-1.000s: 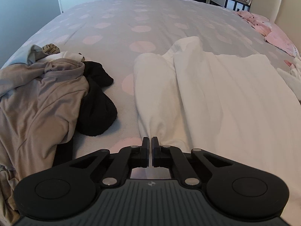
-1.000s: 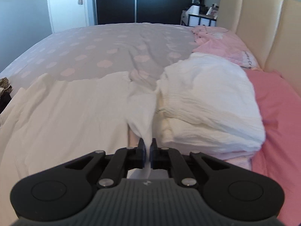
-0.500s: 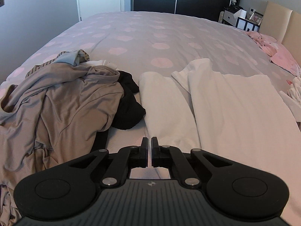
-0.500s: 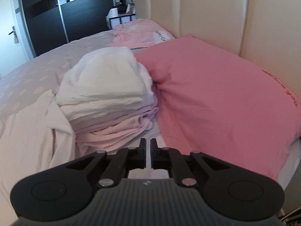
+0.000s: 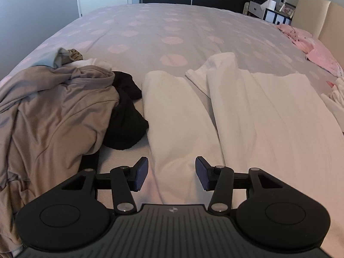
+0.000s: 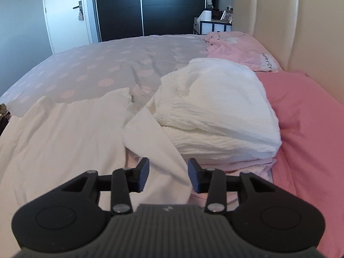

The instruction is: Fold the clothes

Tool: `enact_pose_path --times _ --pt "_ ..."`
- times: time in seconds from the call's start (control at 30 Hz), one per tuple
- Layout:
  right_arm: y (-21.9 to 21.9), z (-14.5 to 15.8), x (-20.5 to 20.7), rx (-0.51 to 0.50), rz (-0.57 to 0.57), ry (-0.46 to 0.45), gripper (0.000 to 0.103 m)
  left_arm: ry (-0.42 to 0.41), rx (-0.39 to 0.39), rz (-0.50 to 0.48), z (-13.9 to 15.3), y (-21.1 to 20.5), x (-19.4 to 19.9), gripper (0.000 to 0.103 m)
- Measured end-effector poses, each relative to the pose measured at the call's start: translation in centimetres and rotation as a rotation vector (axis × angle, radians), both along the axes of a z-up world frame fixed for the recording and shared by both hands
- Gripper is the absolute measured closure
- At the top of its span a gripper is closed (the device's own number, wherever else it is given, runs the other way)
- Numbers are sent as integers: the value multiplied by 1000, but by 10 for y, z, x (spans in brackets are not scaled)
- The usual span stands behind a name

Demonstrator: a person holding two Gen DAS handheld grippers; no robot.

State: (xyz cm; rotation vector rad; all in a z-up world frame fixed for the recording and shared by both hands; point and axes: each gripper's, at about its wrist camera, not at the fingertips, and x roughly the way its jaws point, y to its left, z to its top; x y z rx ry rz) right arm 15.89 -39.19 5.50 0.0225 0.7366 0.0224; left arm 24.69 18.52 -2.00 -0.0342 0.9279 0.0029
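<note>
Mid-task, with one white garment (image 5: 268, 116) laid out flat on the dotted bedspread (image 5: 172, 28), sleeves turned inward, no body fold made yet; left sleeve (image 5: 172, 111) lying lengthwise along the garment's left edge, right sleeve (image 6: 154, 137) draped across the near right corner; left tongs (image 5: 172, 177) spread wide, nothing between the pads, poised just over the near end of the left sleeve; right tongs (image 6: 168, 177) likewise spread wide and empty, straddling the near tip of the right sleeve; contact with the cloth not discernible in either view

Done, as judged from the lie of things: stack of folded whites and pale pinks (image 6: 219, 116) to the right, hard against the pink pillow (image 6: 311, 129) near the headboard (image 6: 290, 32); sleeve folds on the white garment apparently in place

Left to do, as judged: folding of the body of the white garment and transfer to the stack; then the unfolded heap at far left, comprising a beige garment (image 5: 49, 116), a black garment (image 5: 126, 120) touching its right side, and smaller crumpled pieces (image 5: 71, 56) at the far end of the heap; black garment just beside the left sleeve, separated by a narrow strip of bedspread

Overall estimate: roughly halfway, several items stacked, one in hand, several untouched; exact count of items in either pile impossible to tell
</note>
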Motion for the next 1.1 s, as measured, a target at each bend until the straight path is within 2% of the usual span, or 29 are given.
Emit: enact_pose_path --times 0.07,0.13,0.27,0.33,0.5,0.6,0.7,0.8,0.87,0.97,1.0,1.1 --pt "7 -5 15 -19 20 12 53 2 14 -26 -3 -9 8 57" --pt "14 -8 30 -50 45 12 52 4 -15 -65 -1 -17 14 57" --pt "23 -16 51 -91 64 31 51 19 -30 -63 -7 -23 21 57" --pt "26 -20 60 -110 69 42 55 35 -18 -42 -14 -21 26 57" --pt "37 -23 71 -132 104 61 94 63 -9 -5 -22 -7 27 57" --pt "41 -16 64 -131 111 63 96 43 13 -28 -15 -11 18 55" --pt "39 -7 54 -129 96 34 97 16 16 -97 -2 -22 5 51" --pt "31 4 42 -129 67 -15 98 16 78 -189 2 -37 -12 45" --pt "24 11 34 -125 40 -49 98 28 124 -241 -2 -47 -21 44" --pt "13 25 22 -117 -4 -91 99 70 186 -258 -15 -53 -23 45" --pt "9 30 18 -114 -21 -101 99 81 179 -246 -19 -51 -21 48" --pt "-10 42 -1 -121 -105 -127 99 128 134 -190 -25 -40 -14 79"
